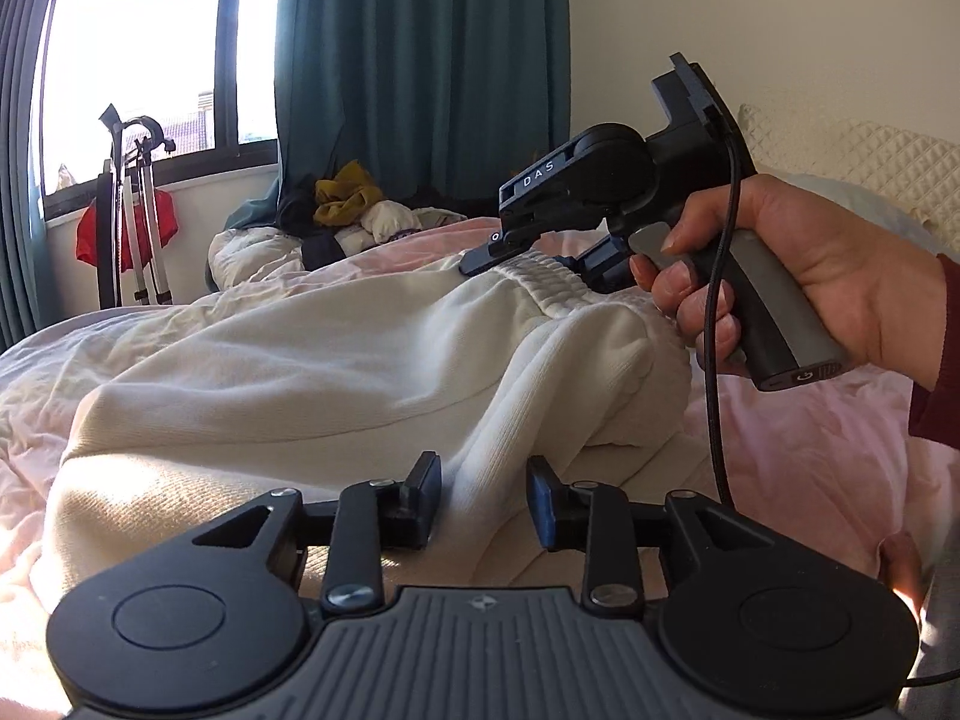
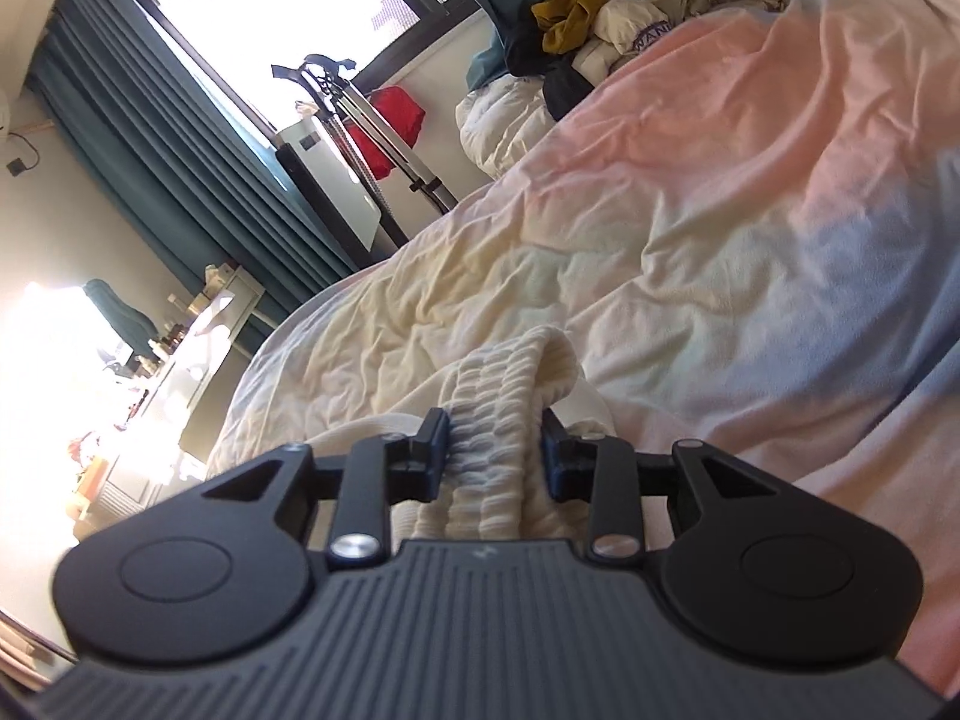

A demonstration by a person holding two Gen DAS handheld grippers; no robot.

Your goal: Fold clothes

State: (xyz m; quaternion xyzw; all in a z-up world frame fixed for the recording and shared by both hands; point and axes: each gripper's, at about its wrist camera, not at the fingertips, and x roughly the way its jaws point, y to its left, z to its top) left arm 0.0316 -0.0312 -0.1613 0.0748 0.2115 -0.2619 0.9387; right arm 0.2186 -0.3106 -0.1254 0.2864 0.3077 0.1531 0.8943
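Observation:
A cream-white knit garment [image 1: 336, 360] with a ribbed elastic waistband lies spread on the pink bedcover [image 1: 810, 450]. My left gripper [image 1: 483, 495] is open, its fingers on either side of a raised fold of the garment at the near edge. My right gripper [image 1: 522, 258], seen from the left wrist, sits at the waistband at the far end. In the right wrist view my right gripper [image 2: 495, 450] is open with the bunched waistband [image 2: 498, 408] between its fingers, which stand apart from the cloth on the right side.
A pile of mixed clothes [image 1: 354, 210] lies at the far end of the bed under the teal curtain [image 1: 420, 60]. A stand with a red item [image 1: 129, 222] is by the window. A quilted headboard [image 1: 840, 162] is at the right. A desk with clutter [image 2: 150, 360] stands beside the bed.

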